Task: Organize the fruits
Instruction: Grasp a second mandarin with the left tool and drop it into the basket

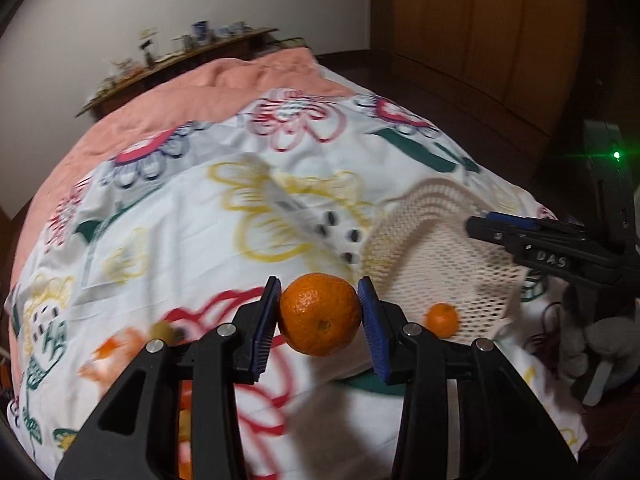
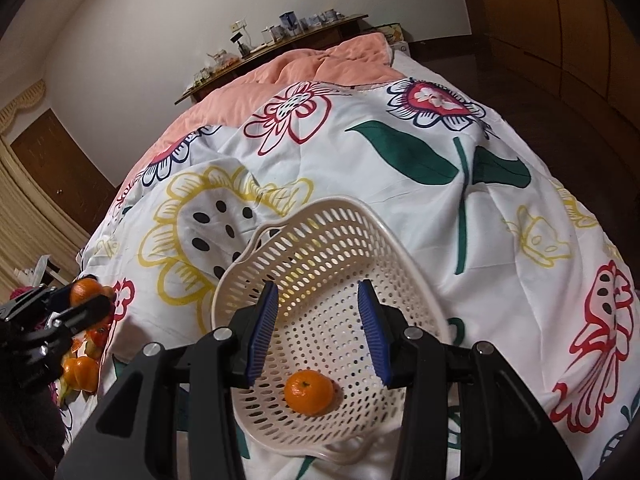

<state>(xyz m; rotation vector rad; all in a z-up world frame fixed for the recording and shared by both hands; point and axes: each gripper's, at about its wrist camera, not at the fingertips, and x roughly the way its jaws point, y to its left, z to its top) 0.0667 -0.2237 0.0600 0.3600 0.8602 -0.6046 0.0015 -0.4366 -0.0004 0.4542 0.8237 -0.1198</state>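
My left gripper (image 1: 320, 322) is shut on an orange tangerine (image 1: 320, 308), its blue pads pressing both sides, above the floral duvet. In the right wrist view the same gripper (image 2: 82, 300) shows at the far left with that tangerine (image 2: 85, 291). A cream perforated basket (image 1: 432, 264) lies tilted on the duvet to its right, with one small tangerine (image 1: 442, 320) inside. My right gripper (image 2: 318, 328) hovers over the basket (image 2: 320, 240), jaws apart and nothing between the pads. The tangerine in the basket (image 2: 309, 392) lies below them. In the left wrist view the right gripper (image 1: 486, 228) is at the basket's right rim.
More orange fruits (image 2: 80, 372) lie in a pile at the duvet's left edge, blurred in the left wrist view (image 1: 116, 348). The white flowered duvet (image 2: 400, 160) covers the bed, with a peach blanket (image 2: 304, 68) beyond. A cluttered shelf (image 2: 280, 40) and a wooden wardrobe (image 1: 480, 20) stand behind.
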